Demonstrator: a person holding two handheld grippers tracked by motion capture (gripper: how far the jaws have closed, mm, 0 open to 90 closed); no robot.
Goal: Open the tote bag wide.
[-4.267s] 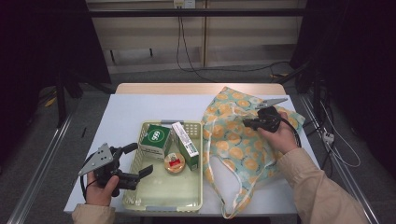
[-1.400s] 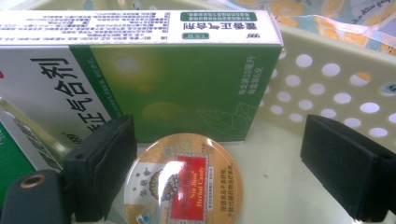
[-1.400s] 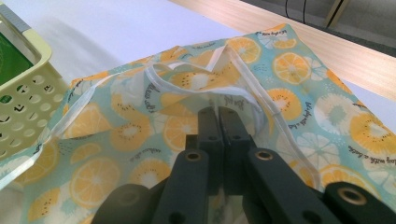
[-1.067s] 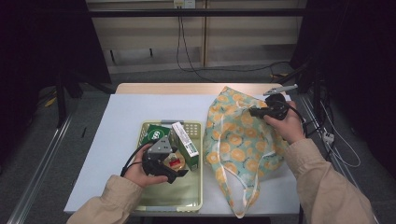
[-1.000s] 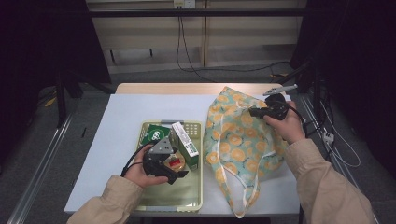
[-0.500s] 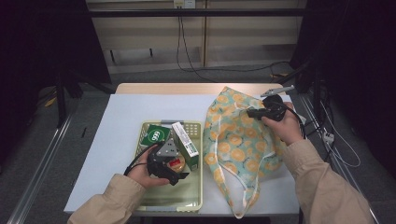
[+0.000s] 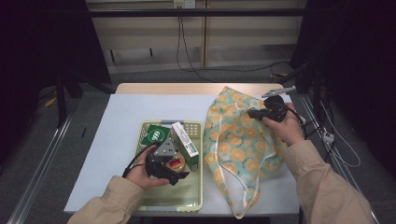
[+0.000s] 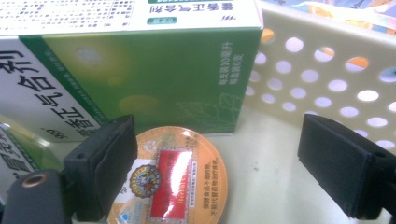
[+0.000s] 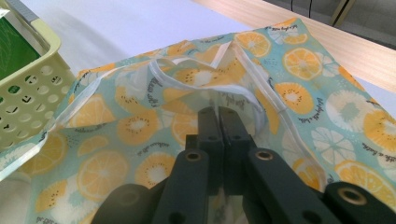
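We see left gripper [image 8: 217, 172] jaws wide, straddling round tin [image 8: 175, 182]; right gripper [image 9: 218, 122] pinched on bag [image 9: 140, 130] rim, basket [image 9: 32, 84] at 9 o'clock.

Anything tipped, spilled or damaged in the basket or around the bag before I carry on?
Nothing stands out. The round tin lies flat on the basket floor beside the green box, no spill visible. The fruit-print bag is rumpled, not torn.

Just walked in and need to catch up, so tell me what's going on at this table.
A person works with two handheld grippers. The left gripper is open, low in the yellow basket, its jaws either side of a round orange tin beside a green box. The right gripper is shut on the fruit-print bag, pinching the fabric near its opening. Nothing has gone into the bag yet, as far as shows.
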